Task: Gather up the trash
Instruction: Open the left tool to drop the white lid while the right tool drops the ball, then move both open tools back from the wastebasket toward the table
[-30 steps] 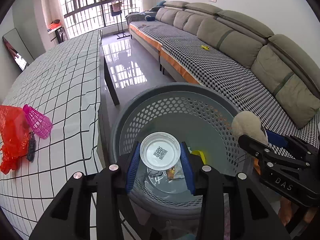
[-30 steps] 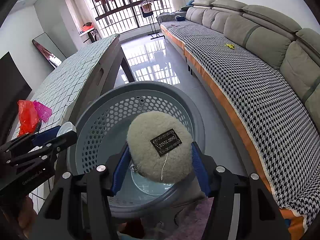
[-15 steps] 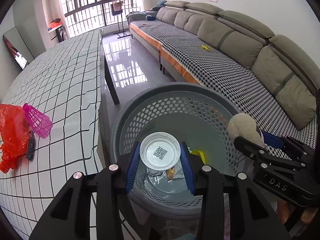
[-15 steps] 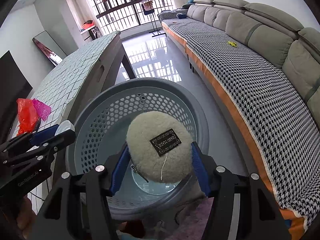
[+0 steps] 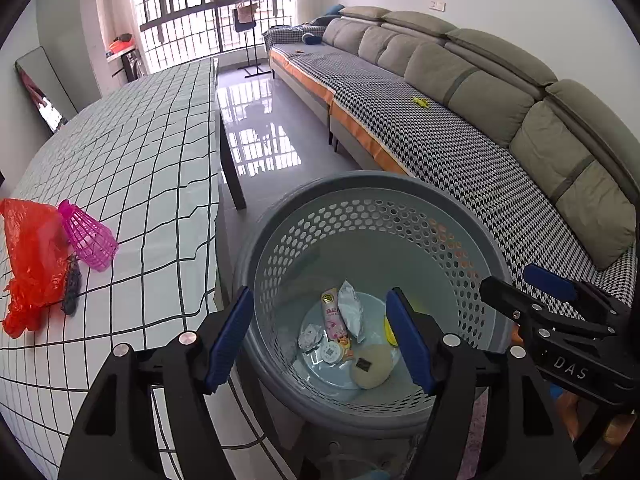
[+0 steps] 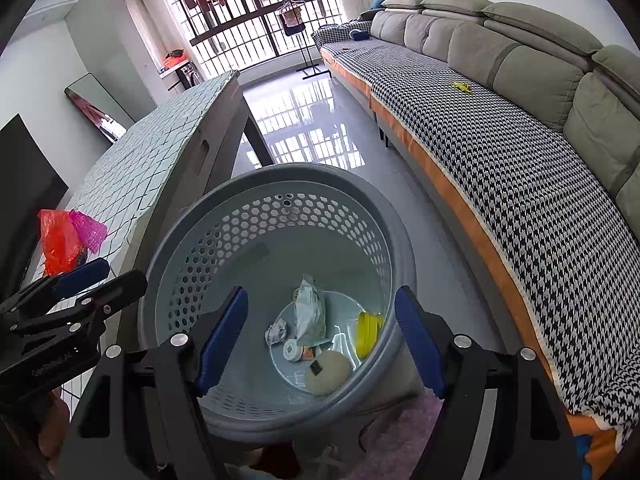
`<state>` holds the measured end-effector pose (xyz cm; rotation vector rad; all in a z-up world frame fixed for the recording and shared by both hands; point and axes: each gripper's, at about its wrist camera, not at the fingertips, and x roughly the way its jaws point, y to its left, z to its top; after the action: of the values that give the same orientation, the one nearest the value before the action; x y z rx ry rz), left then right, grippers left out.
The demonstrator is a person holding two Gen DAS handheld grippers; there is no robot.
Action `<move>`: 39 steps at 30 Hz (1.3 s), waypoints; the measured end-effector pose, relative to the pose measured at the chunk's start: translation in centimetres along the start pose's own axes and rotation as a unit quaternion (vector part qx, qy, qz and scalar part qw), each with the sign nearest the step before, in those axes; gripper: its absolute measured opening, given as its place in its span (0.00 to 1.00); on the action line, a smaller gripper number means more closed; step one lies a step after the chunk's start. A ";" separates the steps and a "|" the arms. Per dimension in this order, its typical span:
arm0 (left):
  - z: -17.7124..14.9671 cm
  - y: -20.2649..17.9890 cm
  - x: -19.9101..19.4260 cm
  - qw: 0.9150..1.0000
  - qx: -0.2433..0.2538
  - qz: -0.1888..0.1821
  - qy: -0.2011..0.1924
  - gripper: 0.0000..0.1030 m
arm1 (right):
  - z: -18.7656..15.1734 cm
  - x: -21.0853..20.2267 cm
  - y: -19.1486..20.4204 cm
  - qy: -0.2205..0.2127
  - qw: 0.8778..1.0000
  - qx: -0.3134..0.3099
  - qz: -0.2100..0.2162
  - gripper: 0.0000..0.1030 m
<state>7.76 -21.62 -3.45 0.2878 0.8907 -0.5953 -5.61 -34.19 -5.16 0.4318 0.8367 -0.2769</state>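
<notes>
Left tongs and right tongs both gape wide over the bin, holding nothing. Next pickup likely the red bag and pink net cup on the tabletop; best to lift clear of the rim before swinging left. Bin bottom holds a fluffy pad, small round lid, silver packet, crumpled wrapper and yellow piece.
</notes>
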 end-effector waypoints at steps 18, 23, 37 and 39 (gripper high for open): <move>-0.3 1.1 -0.9 1.000 -0.012 -0.001 -0.007 0.73 | 0.0 -0.4 0.7 -0.002 1.000 -0.004 0.000 0.70; -0.3 1.4 -1.4 1.000 -0.016 0.000 -0.011 0.74 | 0.0 -0.9 0.9 -0.006 1.000 -0.007 0.000 0.70; -1.3 3.5 -3.4 0.999 -0.032 0.006 -0.028 0.76 | -0.4 -1.9 3.2 -0.015 1.000 -0.024 0.003 0.70; -1.6 4.0 -3.7 0.999 -0.035 0.007 -0.030 0.76 | -0.4 -2.0 3.6 -0.016 0.999 -0.027 0.004 0.70</move>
<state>7.38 -16.35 -1.51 0.2114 0.8485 -0.5559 -5.73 -30.67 -2.95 0.3787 0.8086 -0.2530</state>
